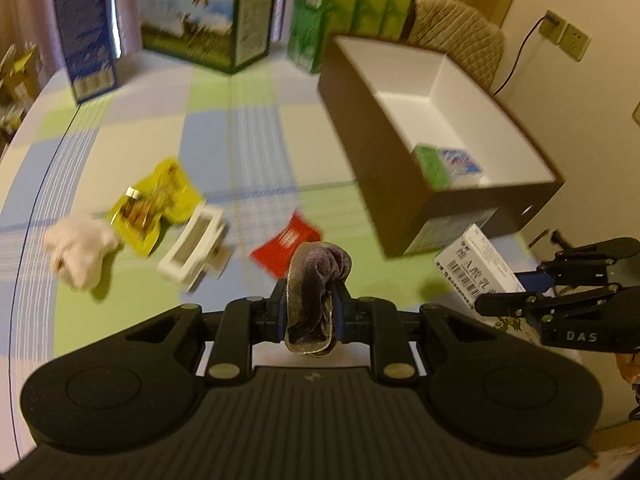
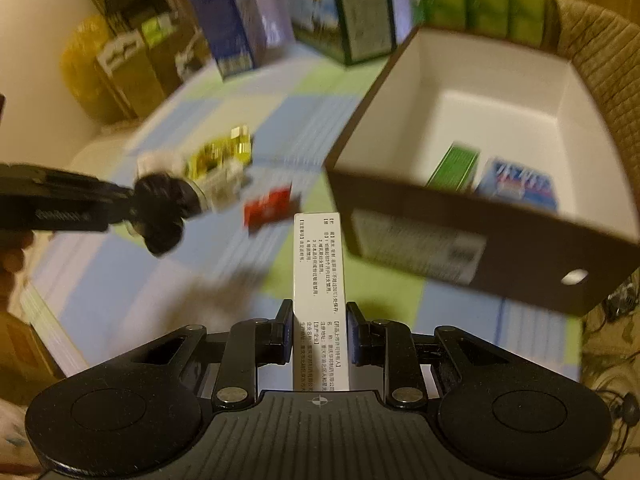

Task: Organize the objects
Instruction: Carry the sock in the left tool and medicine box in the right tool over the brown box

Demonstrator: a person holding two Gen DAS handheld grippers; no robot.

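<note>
Left wrist: checked tablecloth (image 1: 248, 136), left gripper (image 1: 310, 304) clamping soft purple scrunchie (image 1: 316, 280) before brown box (image 1: 404, 184). Right wrist: right gripper (image 2: 319, 328) gripping stiff white carton (image 2: 318, 280), near box's front wall.

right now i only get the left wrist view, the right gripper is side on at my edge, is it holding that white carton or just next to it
Observer: Holding it. The right gripper is shut on the white carton, one finger on each side.
Operator: how is the carton pointing
Observer: Lengthwise, straight out ahead between the fingers, toward the brown box.
Operator: whats in that box
Observer: A green pack and a blue and white one, side by side.
</note>
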